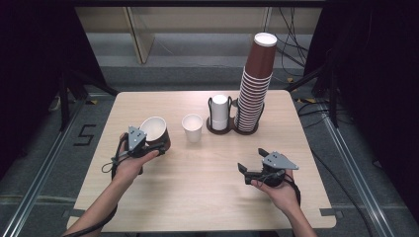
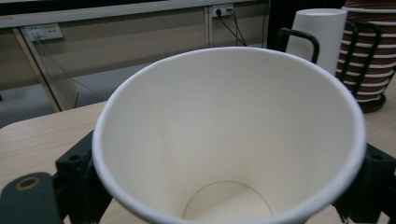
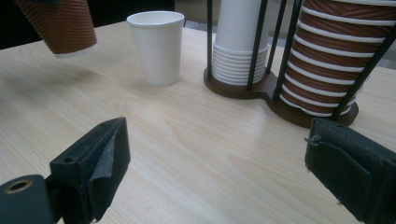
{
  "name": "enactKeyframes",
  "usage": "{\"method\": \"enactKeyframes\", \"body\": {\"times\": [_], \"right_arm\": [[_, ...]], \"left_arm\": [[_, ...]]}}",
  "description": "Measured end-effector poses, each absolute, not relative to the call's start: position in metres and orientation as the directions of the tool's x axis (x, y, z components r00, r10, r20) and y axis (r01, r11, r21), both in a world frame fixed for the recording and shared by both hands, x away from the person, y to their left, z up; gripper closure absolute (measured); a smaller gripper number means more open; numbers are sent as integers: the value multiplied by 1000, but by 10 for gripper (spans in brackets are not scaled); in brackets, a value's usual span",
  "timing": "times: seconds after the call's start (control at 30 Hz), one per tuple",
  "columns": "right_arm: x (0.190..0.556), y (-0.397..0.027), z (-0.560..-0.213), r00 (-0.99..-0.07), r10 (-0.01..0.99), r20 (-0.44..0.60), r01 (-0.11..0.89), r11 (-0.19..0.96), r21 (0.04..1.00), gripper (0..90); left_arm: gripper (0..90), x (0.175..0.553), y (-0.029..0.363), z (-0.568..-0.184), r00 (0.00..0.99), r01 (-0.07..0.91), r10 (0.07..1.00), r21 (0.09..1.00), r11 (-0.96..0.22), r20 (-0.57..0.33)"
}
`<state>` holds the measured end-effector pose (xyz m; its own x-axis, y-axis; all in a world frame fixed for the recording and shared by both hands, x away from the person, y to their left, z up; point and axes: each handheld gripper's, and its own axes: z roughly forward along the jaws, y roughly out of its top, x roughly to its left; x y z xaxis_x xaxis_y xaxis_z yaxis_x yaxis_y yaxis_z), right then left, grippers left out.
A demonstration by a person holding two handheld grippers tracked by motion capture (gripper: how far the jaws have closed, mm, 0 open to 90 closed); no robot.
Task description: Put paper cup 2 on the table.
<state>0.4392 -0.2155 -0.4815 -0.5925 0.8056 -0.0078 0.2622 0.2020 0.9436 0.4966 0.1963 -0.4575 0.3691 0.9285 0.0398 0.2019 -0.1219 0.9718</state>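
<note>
Far left: left hand-held gripper, carried in the person's left hand, clamped on a brown ribbed paper cup with a white inside. Cup held clear of the counter, tilted, mouth turned up and toward the person; in the left gripper view, the white interior seen straight down to the base, with one black jaw pressed against each side of the wall. In the right gripper view, the same cup hanging tilted above the wood at upper left.

Centre: single white paper cup, upright on the counter, just beside the held cup and apart from it; also at.

Right of centre: dark double rack near the far edge of the counter. Left bay: short upside-down stack of white cups. Right bay: tall upside-down stack of brown ribbed cups, rising well above the rack's wire uprights and leaning slightly.

Near right: right hand-held gripper, in the person's right hand, released; jaws spread wide with bare wood between them, pointing toward the rack and well apart from both.
</note>
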Motion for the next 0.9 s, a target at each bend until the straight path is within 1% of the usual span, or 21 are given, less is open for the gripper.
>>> {"method": "enactKeyframes", "body": {"times": [0.07, 0.1, 0.2, 0.23, 0.27, 0.3, 0.33, 0.4, 0.43, 0.53, 0.57, 0.6, 0.63, 0.73, 0.77, 0.8, 0.9], "right_arm": [[440, -216, -482, -593, 805, -19, 255, 209, 944, 77], [437, -214, -482, -589, 808, 23, 295, 188, 937, 77], [438, -215, -482, -590, 807, 11, 286, 196, 938, 77], [437, -213, -482, -587, 809, 33, 299, 179, 937, 77], [438, -213, -483, -596, 803, 29, 284, 177, 942, 77], [439, -216, -481, -594, 805, -2, 274, 205, 940, 77], [440, -216, -482, -599, 801, 0, 266, 199, 943, 77], [438, -214, -482, -596, 802, 24, 286, 184, 941, 77], [439, -215, -482, -594, 804, 3, 264, 192, 945, 77], [439, -215, -482, -599, 801, 10, 275, 194, 942, 77], [440, -217, -481, -606, 795, -15, 262, 217, 940, 77], [440, -216, -482, -609, 793, 5, 272, 203, 941, 77], [437, -214, -482, -600, 799, 41, 304, 180, 936, 77], [438, -214, -481, -593, 805, 30, 300, 186, 936, 77], [439, -215, -481, -602, 799, -2, 273, 208, 939, 77], [439, -214, -482, -602, 798, 19, 279, 189, 942, 77], [439, -214, -481, -602, 799, 2, 268, 200, 942, 77]], "left_arm": [[103, 504, 195, -461, 360, 206, 932, 972, -111, 30], [102, 507, 194, -462, 358, 210, 933, 971, -112, 30], [102, 518, 189, -465, 358, 217, 933, 969, -115, 31], [102, 522, 188, -466, 361, 219, 932, 969, -115, 28], [101, 525, 186, -468, 359, 223, 933, 968, -114, 27], [101, 529, 185, -469, 362, 226, 932, 968, -110, 21], [101, 534, 184, -471, 357, 234, 934, 965, -115, 25], [101, 538, 181, -475, 348, 246, 937, 963, -110, 18], [101, 540, 180, -476, 348, 248, 937, 963, -109, 16], [100, 544, 178, -480, 348, 258, 937, 960, -113, 17], [100, 545, 177, -482, 349, 260, 937, 959, -113, 15], [100, 546, 176, -483, 349, 261, 937, 958, -115, 18], [100, 547, 176, -484, 350, 263, 936, 957, -120, 22], [99, 549, 174, -486, 352, 258, 935, 957, -134, 36], [99, 550, 173, -486, 353, 263, 935, 956, -133, 33], [99, 550, 173, -486, 355, 262, 934, 956, -133, 32], [98, 552, 172, -488, 356, 263, 933, 954, -143, 41]]}}
